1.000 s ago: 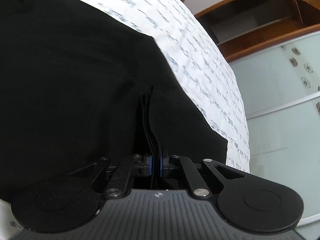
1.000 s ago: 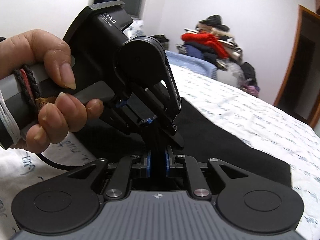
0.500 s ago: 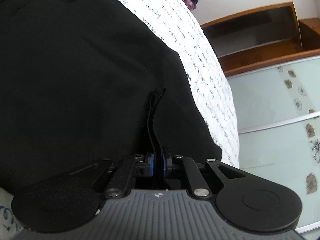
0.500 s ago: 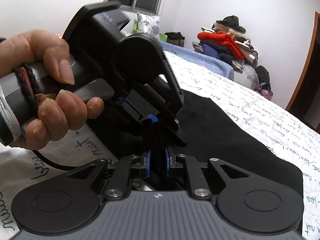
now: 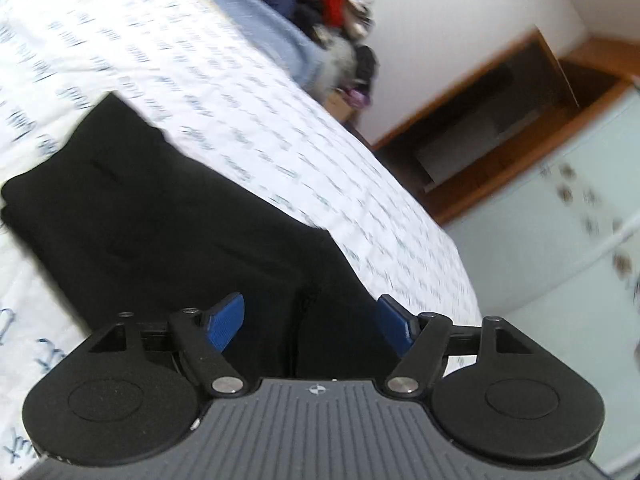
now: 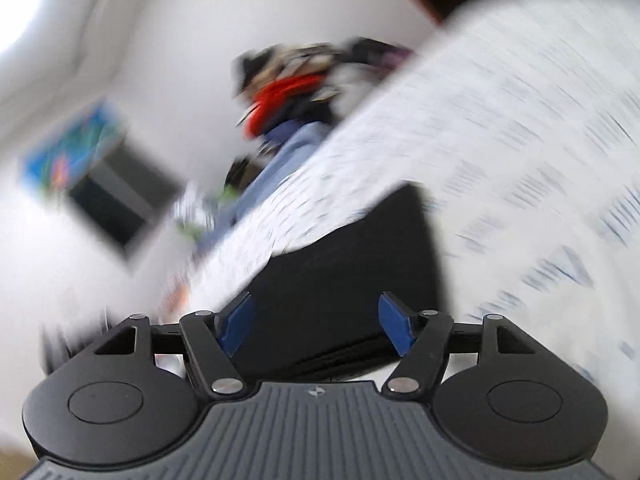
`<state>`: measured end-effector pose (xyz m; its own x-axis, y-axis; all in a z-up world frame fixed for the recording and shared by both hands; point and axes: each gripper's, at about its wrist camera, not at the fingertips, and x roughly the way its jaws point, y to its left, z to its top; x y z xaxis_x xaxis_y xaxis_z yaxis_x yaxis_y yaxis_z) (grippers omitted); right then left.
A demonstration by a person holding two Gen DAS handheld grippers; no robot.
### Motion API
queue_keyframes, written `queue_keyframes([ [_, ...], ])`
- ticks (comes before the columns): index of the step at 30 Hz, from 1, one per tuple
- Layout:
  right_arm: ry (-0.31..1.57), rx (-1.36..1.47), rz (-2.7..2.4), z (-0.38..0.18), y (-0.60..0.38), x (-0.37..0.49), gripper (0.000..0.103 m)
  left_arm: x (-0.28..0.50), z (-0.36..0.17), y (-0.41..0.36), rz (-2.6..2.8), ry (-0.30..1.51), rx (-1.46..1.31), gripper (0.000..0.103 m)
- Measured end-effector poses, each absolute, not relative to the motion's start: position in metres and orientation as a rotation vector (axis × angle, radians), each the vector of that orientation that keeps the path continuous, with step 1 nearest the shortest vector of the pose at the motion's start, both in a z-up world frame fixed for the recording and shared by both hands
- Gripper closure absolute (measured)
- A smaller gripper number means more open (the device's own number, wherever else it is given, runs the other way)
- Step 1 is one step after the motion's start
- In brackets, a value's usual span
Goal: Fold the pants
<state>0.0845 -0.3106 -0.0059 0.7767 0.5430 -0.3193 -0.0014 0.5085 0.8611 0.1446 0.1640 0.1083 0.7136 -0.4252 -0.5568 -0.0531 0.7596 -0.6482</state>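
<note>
Since a second ago both pairs of fingers have let go of the black cloth they were pinching, and both grippers have drawn back from it; the right wrist view has also rolled hard, so the room now sits tilted and smeared.

Pants (image 5: 160, 216): black, folded into a flat rectangular block, lying on the bed (image 5: 248, 92). In the left wrist view the stacked layers show one vertical edge running toward the camera between the fingers. In the right wrist view the pants (image 6: 352, 272) appear as a dark block with layered edges along the near side; heavy blur, no finer detail readable.

Left gripper (image 5: 310, 322): jaws opening, blue pads (image 5: 225, 322) well apart. The cloth lies below and ahead in the gap; neither pad presses on it. Nothing held.

Right gripper (image 6: 316, 322): jaws opening, blue pads (image 6: 236, 324) spread wide. The folded block sits beyond the gap; no pad contact visible. Nothing held.

Bed: white sheet printed with rows of dark script, pants resting toward its near side in the left view. A blue blanket (image 5: 272, 28) lies along the far edge.

Beyond the bed: a pile of clothes (image 5: 324, 4), red and dark items on top, against a white wall. To the right, a wooden shelf unit (image 5: 500, 128) and pale frosted wardrobe doors (image 5: 560, 248) with small floral marks. The right view also shows a dark window (image 6: 116, 200) and a bright coloured picture (image 6: 68, 152), both blurred.
</note>
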Motion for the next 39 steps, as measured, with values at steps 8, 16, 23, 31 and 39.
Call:
queue_keyframes([
  [8,0.796,1.063,0.294,-0.039,-0.307,0.116,0.034,0.153,0.065,0.076,-0.414,0.807,-0.510,0.030],
  [16,0.765,0.972,0.284,-0.034,-0.299,0.109,0.035,0.156,0.025,0.065,-0.409,0.808,-0.472,0.028],
  [23,0.620,0.097,0.111,-0.005,-0.244,0.064,0.035,0.152,0.031,0.066,-0.384,0.832,-0.506,0.028],
  [31,0.645,-0.035,0.173,-0.005,-0.221,0.071,0.035,0.159,0.052,0.056,-0.434,0.797,-0.505,0.019],
  [39,0.665,-0.198,0.155,-0.012,-0.194,0.090,0.035,0.165,0.019,0.060,-0.430,0.851,-0.545,0.019],
])
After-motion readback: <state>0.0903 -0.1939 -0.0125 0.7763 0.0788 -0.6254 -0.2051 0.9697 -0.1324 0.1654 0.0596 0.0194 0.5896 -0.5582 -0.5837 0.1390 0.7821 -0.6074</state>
